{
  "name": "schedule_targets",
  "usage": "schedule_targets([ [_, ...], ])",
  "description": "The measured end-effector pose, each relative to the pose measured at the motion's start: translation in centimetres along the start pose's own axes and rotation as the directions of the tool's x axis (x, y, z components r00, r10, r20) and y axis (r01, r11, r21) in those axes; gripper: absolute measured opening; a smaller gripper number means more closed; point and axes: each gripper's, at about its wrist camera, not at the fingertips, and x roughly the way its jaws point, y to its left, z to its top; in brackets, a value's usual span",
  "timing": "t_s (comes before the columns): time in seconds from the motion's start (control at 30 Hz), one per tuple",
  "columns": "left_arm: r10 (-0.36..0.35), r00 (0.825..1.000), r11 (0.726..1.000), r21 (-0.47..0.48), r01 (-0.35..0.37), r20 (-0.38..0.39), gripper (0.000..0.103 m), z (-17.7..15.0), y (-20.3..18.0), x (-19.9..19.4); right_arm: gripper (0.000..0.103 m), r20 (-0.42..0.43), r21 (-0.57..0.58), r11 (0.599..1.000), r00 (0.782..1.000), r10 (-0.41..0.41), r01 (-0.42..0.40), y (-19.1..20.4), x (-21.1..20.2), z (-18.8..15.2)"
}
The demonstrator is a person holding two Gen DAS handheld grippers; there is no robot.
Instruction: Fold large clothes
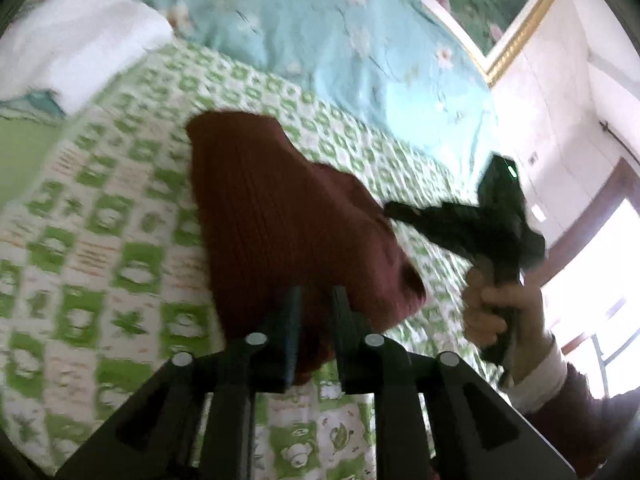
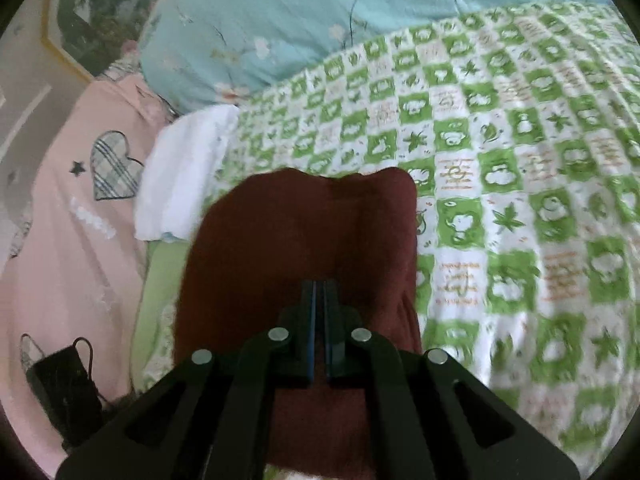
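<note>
A dark red ribbed knit garment [image 1: 280,216] hangs bunched above the green-and-white checked bedspread [image 1: 100,240]. My left gripper [image 1: 317,300] is shut on a thick fold of it at its near edge, the jaws held apart by the cloth. In the left wrist view my right gripper [image 1: 394,210], held in a hand, touches the garment's right edge. In the right wrist view the right gripper [image 2: 319,292] is shut tight on the red garment [image 2: 304,240], which drapes in front of and below the fingers.
A light blue floral quilt [image 1: 340,32] lies at the back of the bed. A folded white cloth [image 2: 188,180] and a pink top with a plaid heart [image 2: 72,208] lie at the left. A black pouch [image 2: 64,392] sits on the pink top. A gold-framed picture [image 1: 500,8] hangs on the wall.
</note>
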Motion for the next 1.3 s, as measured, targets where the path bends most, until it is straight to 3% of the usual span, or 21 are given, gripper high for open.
schedule_targets([
  [0.17, 0.097, 0.995, 0.995, 0.032, -0.098, 0.019, 0.015, 1.2, -0.4, 0.1, 0.003, -0.010, -0.025, 0.999, 1.000, 0.025, -0.025, 1.1, -1.0, -2.0],
  [0.37, 0.137, 0.989, 0.990, 0.045, -0.135, -0.055, 0.017, 0.3, 0.0, 2.7, 0.003, -0.098, -0.017, 0.997, 0.992, -0.081, 0.079, -0.7, 1.1, -3.7],
  [0.43, 0.141, 0.988, 0.989, 0.058, -0.138, -0.058, 0.017, -0.1, 0.0, 2.8, 0.003, -0.121, 0.016, 0.997, 0.990, -0.068, 0.071, -1.9, 1.8, -4.1],
  [0.6, 0.120, 0.992, 0.992, 0.030, -0.119, -0.044, 0.018, 0.3, 0.3, 1.7, 0.003, -0.081, -0.010, 0.999, 0.996, -0.038, 0.037, -0.6, 0.9, -3.4],
  [0.67, 0.129, 0.991, 0.991, 0.025, -0.128, -0.022, 0.024, 0.9, 0.1, 1.3, 0.004, -0.049, -0.033, 0.999, 0.998, -0.034, 0.032, 0.4, 0.7, -1.9],
  [0.73, 0.153, 0.988, 0.988, 0.025, -0.153, -0.010, 0.037, 1.6, 0.0, 1.3, 0.013, -0.041, -0.040, 0.998, 0.998, -0.046, 0.044, 0.7, 1.2, -0.3],
  [0.8, 0.195, 0.981, 0.981, 0.015, -0.195, -0.003, 0.040, 2.4, 0.2, 1.7, 0.049, -0.010, -0.045, 0.996, 0.997, -0.082, 0.081, 0.6, 2.1, 1.5],
  [0.87, 0.207, 0.978, 0.978, 0.000, -0.207, -0.005, 0.041, 3.1, 0.5, 2.2, 0.056, 0.033, 0.001, 0.989, 0.988, -0.149, 0.149, -0.6, 3.0, 3.1],
  [0.93, 0.221, 0.975, 0.975, -0.022, -0.222, -0.015, 0.042, 3.7, 1.0, 2.8, 0.056, 0.012, 0.068, 0.980, 0.982, -0.187, 0.186, -2.7, 4.5, 4.6],
  [1.03, 0.243, 0.969, 0.969, -0.035, -0.244, -0.034, 0.043, 4.4, 1.7, 4.1, 0.056, -0.057, 0.081, 0.980, 0.982, -0.179, 0.184, -4.2, 6.8, 5.5],
  [1.07, 0.248, 0.968, 0.968, -0.038, -0.249, -0.042, 0.046, 4.5, 1.8, 4.7, 0.038, -0.074, 0.071, 0.982, 0.983, -0.168, 0.174, -4.2, 7.5, 5.6],
  [1.1, 0.257, 0.965, 0.965, -0.038, -0.259, -0.048, 0.046, 4.7, 1.9, 5.0, 0.010, -0.069, 0.068, 0.986, 0.987, -0.148, 0.153, -3.9, 7.5, 5.7],
  [1.23, 0.272, 0.961, 0.961, -0.040, -0.274, -0.055, 0.049, 4.8, 2.1, 5.6, 0.008, 0.084, 0.028, 0.990, 0.986, -0.142, 0.141, -2.0, 4.4, 6.1],
  [1.3, 0.278, 0.959, 0.959, -0.043, -0.281, -0.061, 0.053, 4.7, 2.3, 5.9, 0.008, 0.040, 0.053, 0.985, 0.986, -0.165, 0.162, -3.0, 5.3, 6.0],
])
